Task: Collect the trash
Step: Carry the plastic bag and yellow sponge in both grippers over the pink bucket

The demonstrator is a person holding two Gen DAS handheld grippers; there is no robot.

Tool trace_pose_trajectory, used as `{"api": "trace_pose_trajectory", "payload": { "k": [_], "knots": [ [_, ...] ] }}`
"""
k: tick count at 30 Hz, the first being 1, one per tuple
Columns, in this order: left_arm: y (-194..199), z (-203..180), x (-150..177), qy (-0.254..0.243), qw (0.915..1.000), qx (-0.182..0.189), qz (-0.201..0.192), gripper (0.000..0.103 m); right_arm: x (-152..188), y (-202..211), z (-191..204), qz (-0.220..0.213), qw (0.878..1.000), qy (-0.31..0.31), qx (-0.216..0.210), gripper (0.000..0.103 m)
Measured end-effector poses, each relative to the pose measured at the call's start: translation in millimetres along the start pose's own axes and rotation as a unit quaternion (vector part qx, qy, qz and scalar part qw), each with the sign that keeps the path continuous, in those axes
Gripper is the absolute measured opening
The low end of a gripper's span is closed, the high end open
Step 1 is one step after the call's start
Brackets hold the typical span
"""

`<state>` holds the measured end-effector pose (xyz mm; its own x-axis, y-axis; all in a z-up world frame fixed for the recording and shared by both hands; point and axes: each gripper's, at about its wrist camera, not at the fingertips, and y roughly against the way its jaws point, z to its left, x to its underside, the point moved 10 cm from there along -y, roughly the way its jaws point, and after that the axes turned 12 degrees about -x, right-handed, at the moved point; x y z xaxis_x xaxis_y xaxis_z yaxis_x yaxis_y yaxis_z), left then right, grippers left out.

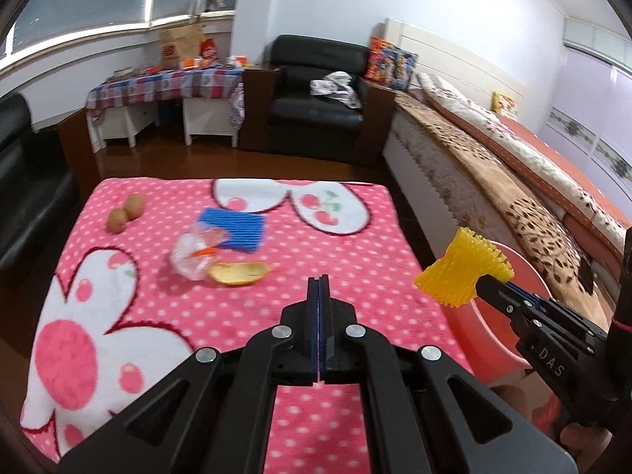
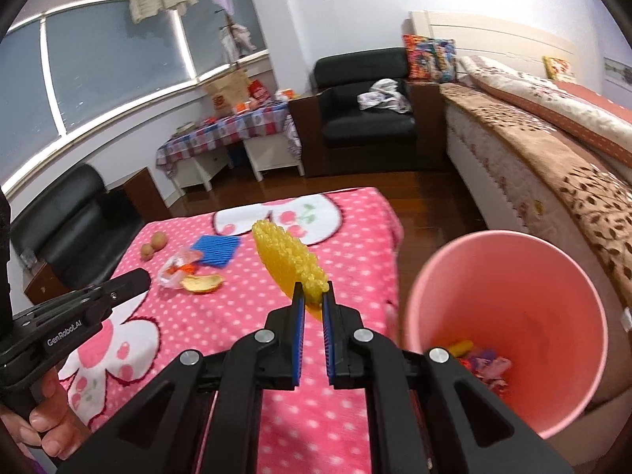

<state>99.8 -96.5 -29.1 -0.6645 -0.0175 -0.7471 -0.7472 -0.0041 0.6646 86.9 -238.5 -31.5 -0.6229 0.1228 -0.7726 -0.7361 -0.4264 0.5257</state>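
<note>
Right gripper (image 2: 313, 290) angled down, yellow foam net (image 2: 288, 262) in jaws

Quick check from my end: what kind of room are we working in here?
It looks like a bedroom that doubles as a sitting room in a home. A bed with patterned covers runs along the wall, a black armchair stands beside it, and a small table with a checked cloth sits under the window.
</note>
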Motion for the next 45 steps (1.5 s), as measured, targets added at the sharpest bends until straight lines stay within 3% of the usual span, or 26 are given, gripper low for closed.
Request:
{"api": "trace_pose_trajectory", "payload": {
  "k": [13, 20, 26, 34, 35, 36, 38, 45],
  "knots": [
    [5, -68, 1, -0.045, 0.9977, 0.05, -0.004, 0.0, 1, 46, -67, -0.028, 0.997, -0.046, 0.051, 0.008],
    [13, -109, 5, -0.067, 0.9926, 0.101, -0.01, 0.0, 8, 68, -93, -0.037, 0.994, -0.062, 0.077, 0.008],
    [10, -119, 9, -0.079, 0.9904, 0.113, -0.011, 0.0, 14, 78, -115, -0.039, 0.992, -0.08, 0.093, 0.008],
    [-17, -49, 0, -0.044, 0.998, 0.046, -0.005, 0.0, 17, 71, -124, -0.034, 0.991, -0.088, 0.091, 0.008],
    [-20, -39, -2, -0.036, 0.9986, 0.038, -0.005, 0.008, 17, 70, -124, -0.033, 0.991, -0.089, 0.09, 0.008],
    [-25, -21, -5, -0.021, 0.9995, 0.025, -0.004, 0.026, 19, 69, -122, -0.032, 0.992, -0.089, 0.09, 0.008],
    [-30, 2, -10, -0.001, 1.0, 0.009, -0.004, 0.045, 20, 67, -122, -0.03, 0.992, -0.089, 0.089, 0.008],
    [-60, 81, -17, 0.038, 0.9967, -0.072, 0.005, 0.045, 21, 60, -125, -0.023, 0.991, -0.092, 0.092, 0.008]
  ]
}}
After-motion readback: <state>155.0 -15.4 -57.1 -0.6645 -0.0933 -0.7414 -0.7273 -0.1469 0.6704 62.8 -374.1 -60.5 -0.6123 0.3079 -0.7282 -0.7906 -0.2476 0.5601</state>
